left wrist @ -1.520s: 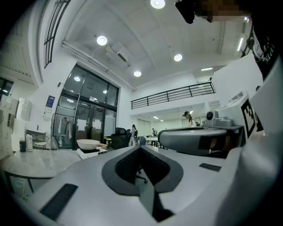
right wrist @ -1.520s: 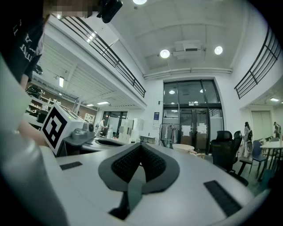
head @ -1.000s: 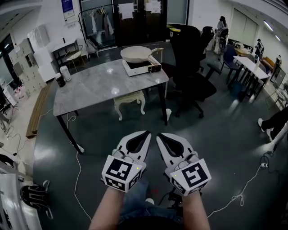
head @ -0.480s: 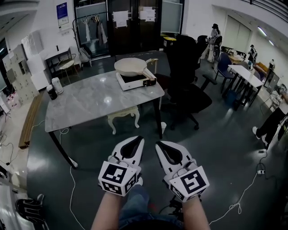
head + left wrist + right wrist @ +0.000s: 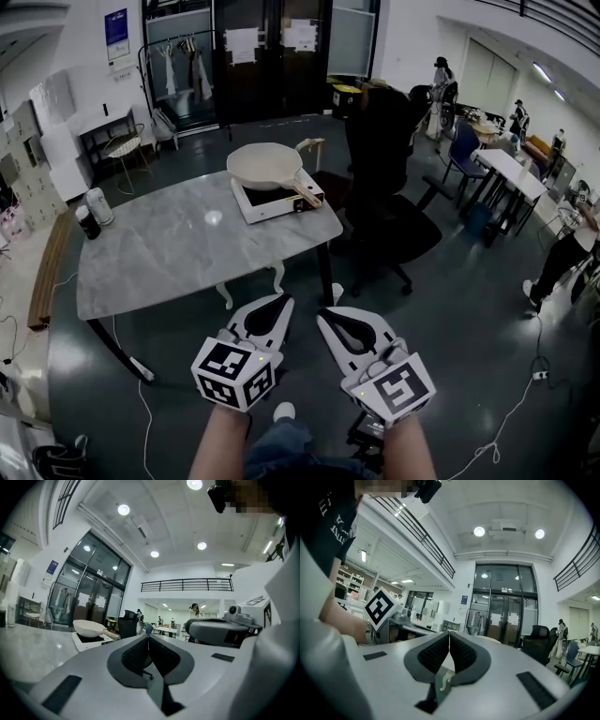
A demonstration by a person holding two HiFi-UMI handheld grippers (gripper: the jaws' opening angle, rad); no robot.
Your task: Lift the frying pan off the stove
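A cream frying pan with a wooden handle rests on a white single-burner stove at the far right corner of a grey marble table. In the left gripper view the frying pan shows small at the left, on the stove. Both grippers are held side by side in front of me, short of the table's near edge, pointing level toward it. My left gripper is shut and holds nothing. My right gripper is shut and holds nothing too.
A black office chair stands just right of the table. A white stool sits under the table. A can and a dark cup stand at the table's far left. A cable trails on the floor. People sit at desks far right.
The whole view has come closer to the table, and both grippers have travelled forward with it. The pan and stove have not moved on the table. Both jaws stay shut.
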